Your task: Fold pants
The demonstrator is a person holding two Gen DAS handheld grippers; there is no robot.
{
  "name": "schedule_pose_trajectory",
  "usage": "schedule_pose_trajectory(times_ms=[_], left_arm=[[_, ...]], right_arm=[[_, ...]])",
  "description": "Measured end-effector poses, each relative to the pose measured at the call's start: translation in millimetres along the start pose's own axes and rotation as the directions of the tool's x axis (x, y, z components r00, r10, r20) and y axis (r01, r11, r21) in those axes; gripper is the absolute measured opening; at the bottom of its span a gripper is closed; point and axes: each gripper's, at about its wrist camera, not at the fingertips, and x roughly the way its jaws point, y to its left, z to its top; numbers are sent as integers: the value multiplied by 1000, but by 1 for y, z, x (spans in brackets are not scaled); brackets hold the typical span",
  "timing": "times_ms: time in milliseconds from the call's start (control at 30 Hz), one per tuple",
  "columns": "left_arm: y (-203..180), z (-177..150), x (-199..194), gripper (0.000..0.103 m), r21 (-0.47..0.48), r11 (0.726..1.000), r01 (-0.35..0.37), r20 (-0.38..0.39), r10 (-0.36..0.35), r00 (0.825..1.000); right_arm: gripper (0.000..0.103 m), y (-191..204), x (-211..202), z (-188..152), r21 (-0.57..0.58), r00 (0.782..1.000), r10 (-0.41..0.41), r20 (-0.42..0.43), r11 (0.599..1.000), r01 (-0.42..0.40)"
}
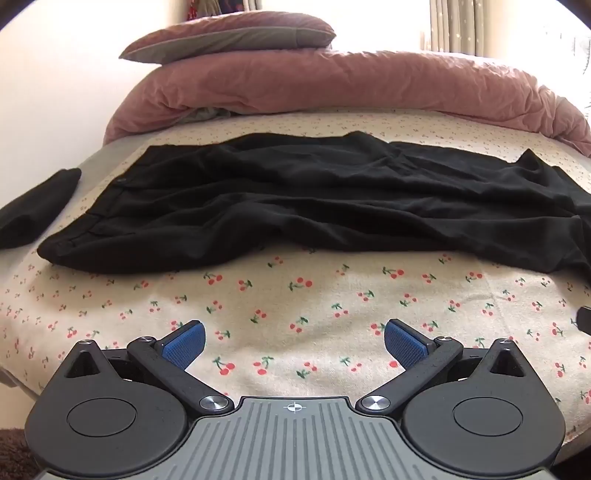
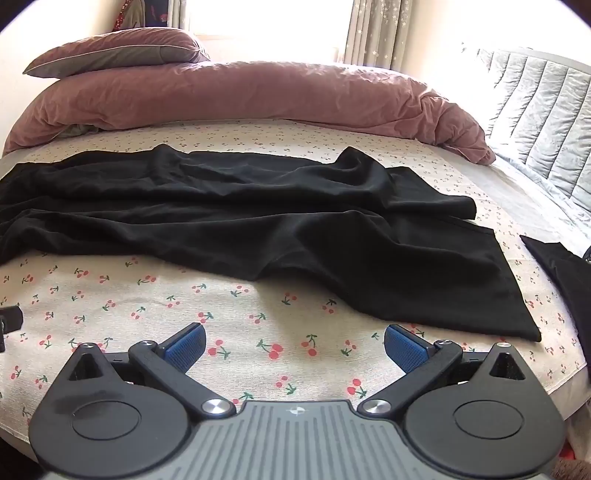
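Note:
Black pants (image 1: 295,199) lie spread and rumpled across the cherry-print sheet (image 1: 295,314), waistband at the left, legs running right. In the right wrist view the pants (image 2: 258,221) show their leg ends at the right, the nearer hem close to my right gripper. My left gripper (image 1: 294,343) is open and empty above the sheet, short of the pants' near edge. My right gripper (image 2: 294,343) is open and empty above the sheet (image 2: 147,306), just left of the nearer leg hem.
A pink duvet (image 1: 332,85) and pillow (image 1: 229,35) lie along the bed's far side. A dark folded garment (image 1: 33,206) lies at the left edge; another dark cloth (image 2: 561,273) at the right edge. A grey quilted headboard (image 2: 535,110) stands at the right.

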Motion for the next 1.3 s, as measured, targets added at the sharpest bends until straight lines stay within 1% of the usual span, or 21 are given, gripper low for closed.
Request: schedule_pose_trajectory(times_ms=[67,133,233,300,400,433,533,567,600,667,733,833,867,900,967,1033,1133,1167,1233,1267,1300], left_arm=[[6,1,2,103,1,999,-35,54,35,998],[14,1,7,103,4,998,-56,73,56,996],[26,9,17,103,59,998,-11,29,10,1000],[38,14,23,103,55,998,13,-11,-12,1000],[63,22,33,103,-23,1000,18,-75,-20,997],[79,14,32,103,-45,999,10,-122,-15,992],[114,14,36,103,-155,988,-13,-130,-8,992],[126,14,37,103,-193,981,-8,-130,-17,991],[141,17,45,103,-235,972,-14,-180,-29,983],[168,16,51,103,-345,939,0,-162,-60,985],[197,11,62,103,-476,878,52,-102,-114,988],[224,16,66,102,-524,852,9,-94,-69,993],[232,17,68,102,-548,836,6,-89,-65,994],[240,17,71,102,-573,820,7,-84,-67,994],[261,17,79,102,-641,767,28,-56,-83,995],[278,17,81,101,-691,722,35,-39,-86,996],[294,20,88,97,-726,687,38,-25,-81,996],[299,20,92,91,-728,685,42,-20,-83,996],[303,22,97,80,-728,685,36,-25,-79,997],[306,22,99,68,-728,685,27,-29,-69,997],[308,23,100,54,-728,686,20,-33,-63,997]], right_arm=[[103,-10,2,3,4,1000,-19,1,1000,19],[103,-24,5,6,31,999,-41,-10,999,41],[103,-47,12,11,53,998,-31,-60,998,34],[103,-60,17,13,65,995,-21,-102,997,28],[102,-84,19,12,115,995,3,-101,993,9],[102,-93,20,11,147,994,26,-106,989,-10],[102,-117,27,7,250,983,125,-131,964,-89],[102,-124,29,5,283,982,139,-131,954,-98],[101,-131,31,3,320,980,147,-134,942,-97],[100,-142,35,-1,386,977,157,-142,918,-91],[99,-155,37,-7,464,975,171,-143,881,-87],[97,-175,35,-13,564,979,170,-110,822,-79],[97,-183,34,-16,601,981,167,-96,796,-77],[95,-190,34,-18,639,983,168,-81,766,-78],[93,-202,34,-23,708,982,179,-55,701,-88],[93,-209,39,-26,750,982,186,-34,654,-97],[91,-214,45,-24,785,987,162,-19,613,-85],[89,-216,47,-23,795,989,145,-14,602,-77],[75,-222,53,-20,808,994,106,-15,586,-50],[71,-225,56,-19,816,995,93,-20,577,-37],[60,-226,57,-18,819,996,82,-25,573,-27]])
